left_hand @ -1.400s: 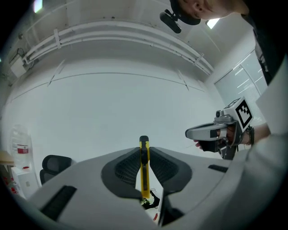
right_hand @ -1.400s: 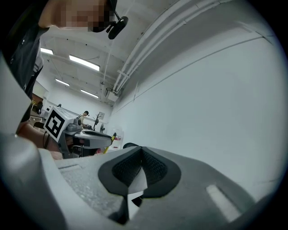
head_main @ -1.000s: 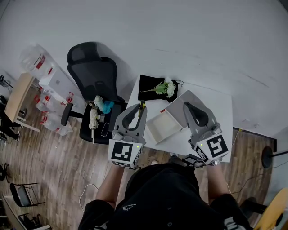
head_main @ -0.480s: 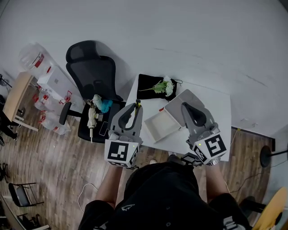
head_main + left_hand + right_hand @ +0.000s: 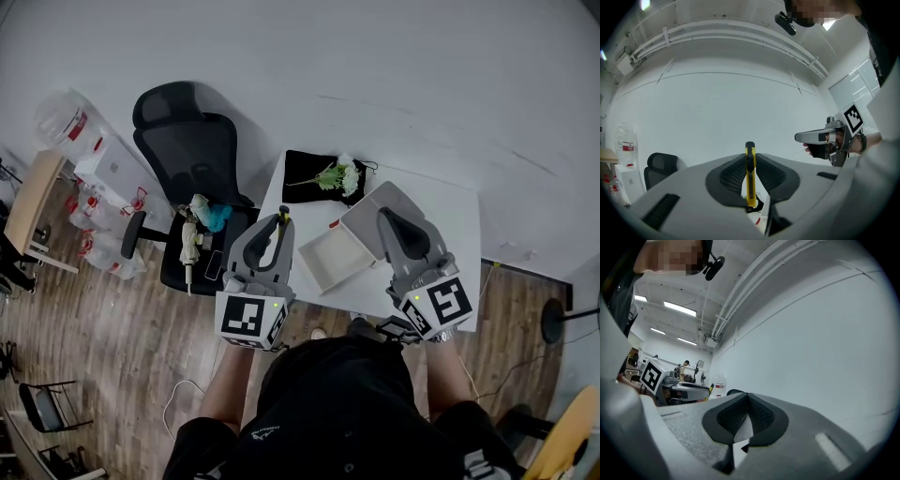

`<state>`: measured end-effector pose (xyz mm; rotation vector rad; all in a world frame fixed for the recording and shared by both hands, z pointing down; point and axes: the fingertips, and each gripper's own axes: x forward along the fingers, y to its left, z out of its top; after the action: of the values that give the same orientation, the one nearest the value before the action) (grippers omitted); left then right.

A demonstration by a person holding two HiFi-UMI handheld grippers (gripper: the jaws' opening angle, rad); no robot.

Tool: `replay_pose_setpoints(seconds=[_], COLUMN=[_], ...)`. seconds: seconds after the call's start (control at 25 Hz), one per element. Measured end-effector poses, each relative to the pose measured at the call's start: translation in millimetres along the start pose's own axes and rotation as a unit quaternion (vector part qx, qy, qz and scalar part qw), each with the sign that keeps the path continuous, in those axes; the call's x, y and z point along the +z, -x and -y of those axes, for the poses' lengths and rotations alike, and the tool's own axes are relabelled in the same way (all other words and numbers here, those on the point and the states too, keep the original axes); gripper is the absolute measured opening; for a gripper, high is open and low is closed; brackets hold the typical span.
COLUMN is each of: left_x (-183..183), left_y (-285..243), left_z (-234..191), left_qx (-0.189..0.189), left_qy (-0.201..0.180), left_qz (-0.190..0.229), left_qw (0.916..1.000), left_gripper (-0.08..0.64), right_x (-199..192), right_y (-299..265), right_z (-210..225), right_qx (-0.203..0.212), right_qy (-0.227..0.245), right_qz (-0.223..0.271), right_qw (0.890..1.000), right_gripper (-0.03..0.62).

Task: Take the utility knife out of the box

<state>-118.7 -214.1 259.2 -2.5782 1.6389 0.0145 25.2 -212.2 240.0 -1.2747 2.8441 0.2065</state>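
Clamping utility knife point(image 5: 750, 180) upright, left gripper point(image 5: 750, 158) has jaws part-closed on its yellow body and points level. Right gripper point(image 5: 747, 401): jaws together, nothing between them, hovering at right of box point(image 5: 330, 265). Knife is out of box, just left of it, above table point(image 5: 450, 234) edge. Removal looks nearly complete; next move likely calls for setting knife down clear of box.

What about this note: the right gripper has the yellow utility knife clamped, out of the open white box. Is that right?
Wrong gripper. The left gripper view shows the yellow utility knife clamped upright between the jaws of the left gripper; the right gripper is shut on nothing. It is out of the open white box, as stated.
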Motion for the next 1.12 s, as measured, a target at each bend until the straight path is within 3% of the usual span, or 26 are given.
replay_pose_setpoints(seconds=[1.12], left_x=[-13], left_y=[-8], left_z=[-4], left_qx=[-0.002], left_qy=[0.007], left_qz=[-0.008], left_qw=[0.9999], left_gripper=[0.063], right_x=[-6], right_y=[-9], right_z=[5], right_qx=[0.008], right_qy=[0.001], right_qz=[-0.013], right_qw=[1.000], right_gripper=[0.003])
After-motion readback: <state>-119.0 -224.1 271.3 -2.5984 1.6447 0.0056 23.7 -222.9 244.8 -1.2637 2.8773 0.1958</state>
